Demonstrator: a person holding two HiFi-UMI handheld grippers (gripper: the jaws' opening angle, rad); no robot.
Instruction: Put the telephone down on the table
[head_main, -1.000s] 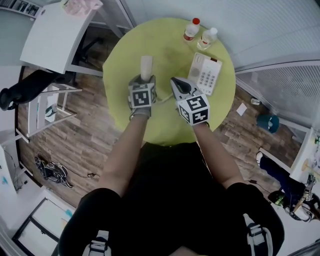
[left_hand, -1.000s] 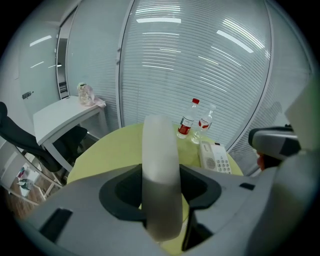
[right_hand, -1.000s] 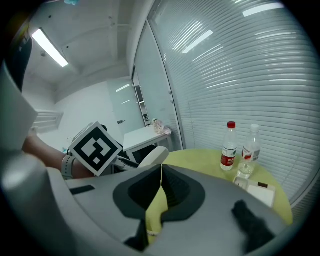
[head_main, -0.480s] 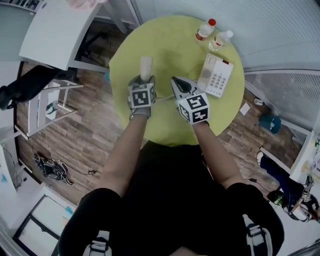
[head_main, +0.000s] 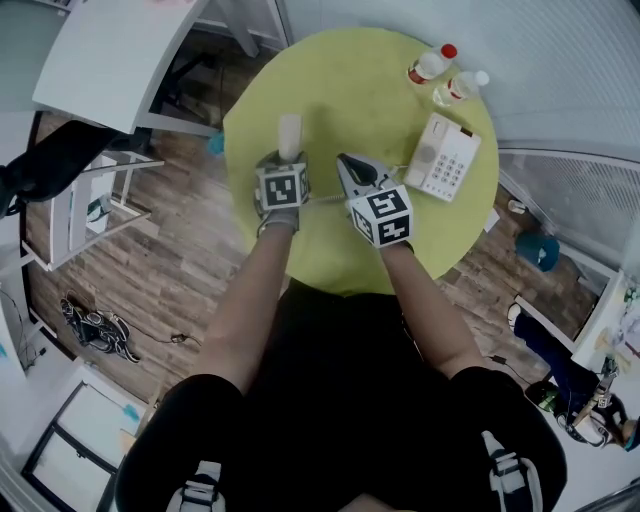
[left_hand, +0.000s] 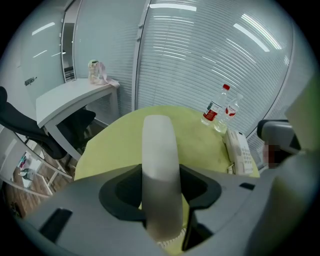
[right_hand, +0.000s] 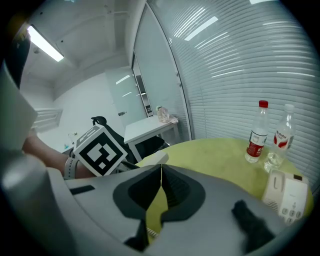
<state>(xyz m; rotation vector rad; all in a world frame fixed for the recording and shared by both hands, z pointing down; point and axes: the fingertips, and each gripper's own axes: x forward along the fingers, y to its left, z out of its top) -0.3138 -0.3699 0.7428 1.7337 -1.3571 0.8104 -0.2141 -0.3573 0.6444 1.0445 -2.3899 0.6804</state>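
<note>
The cream telephone handset (head_main: 290, 133) stands upright between the jaws of my left gripper (head_main: 289, 152), which is shut on it above the yellow-green round table (head_main: 350, 90). In the left gripper view the handset (left_hand: 159, 160) fills the gap of the left gripper (left_hand: 160, 185). The phone base (head_main: 446, 157) lies on the table's right side, and a coiled cord (head_main: 322, 198) runs from the handset toward it. My right gripper (head_main: 346, 162) hovers beside the left one, jaws shut tip to tip (right_hand: 160, 167) with nothing seen between them.
Two water bottles (head_main: 430, 65) (head_main: 460, 85) stand behind the phone base at the table's far right edge. A white desk (head_main: 110, 60) and a black chair (head_main: 50, 165) are to the left. Window blinds (right_hand: 240, 75) lie beyond the table.
Both grippers, the left still carrying the handset, have drawn away from the phone base toward the table's near left and sunk lower. The jaws look unchanged.
</note>
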